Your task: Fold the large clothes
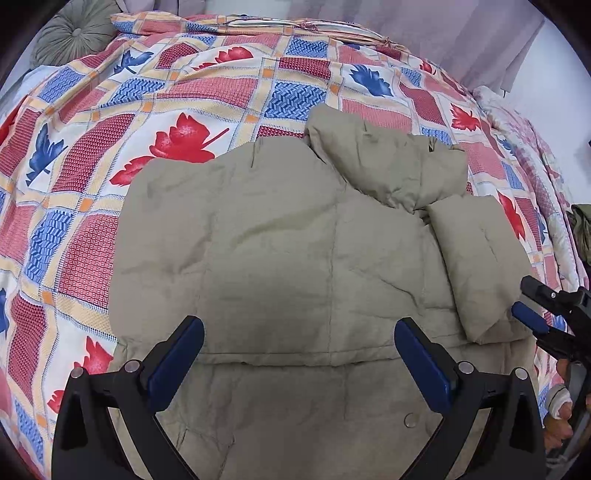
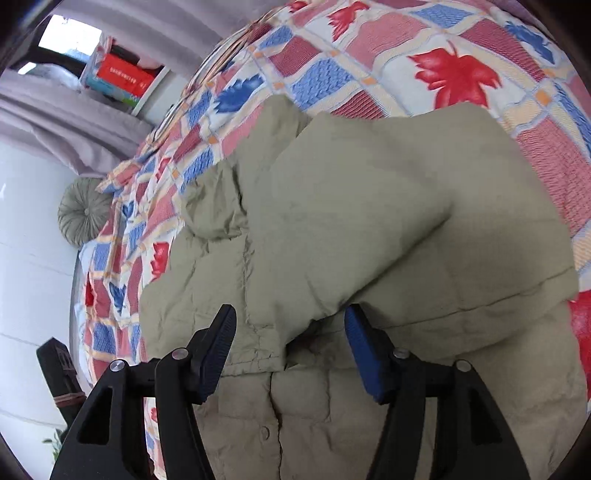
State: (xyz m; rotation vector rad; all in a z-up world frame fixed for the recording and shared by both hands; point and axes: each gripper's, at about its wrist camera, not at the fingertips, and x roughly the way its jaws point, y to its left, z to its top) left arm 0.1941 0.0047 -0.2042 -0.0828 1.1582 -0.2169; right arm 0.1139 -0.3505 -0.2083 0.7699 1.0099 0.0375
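Both tongs sit at the bottom of their frames with jaws spread apart and nothing between them. My left gripper (image 1: 299, 354) hovers over the lower body of the khaki padded jacket (image 1: 280, 236), its blue pads (image 1: 177, 365) wide on either side of a horizontal seam. My right gripper (image 2: 290, 339) hangs just in front of a folded-over sleeve (image 2: 354, 221) whose cuff edge lies between the two fingers, apart from both; from the left wrist view this gripper shows at the right edge (image 1: 532, 314). Below it I see a snap button (image 2: 265, 431) on the jacket front. Beyond, the jacket lies across the middle of a patchwork bedspread (image 1: 92, 155) with red and blue leaves, its collar bunched toward the upper right of the left wrist frame. Farthest back, a round green cushion (image 1: 74, 33) rests at the upper left.
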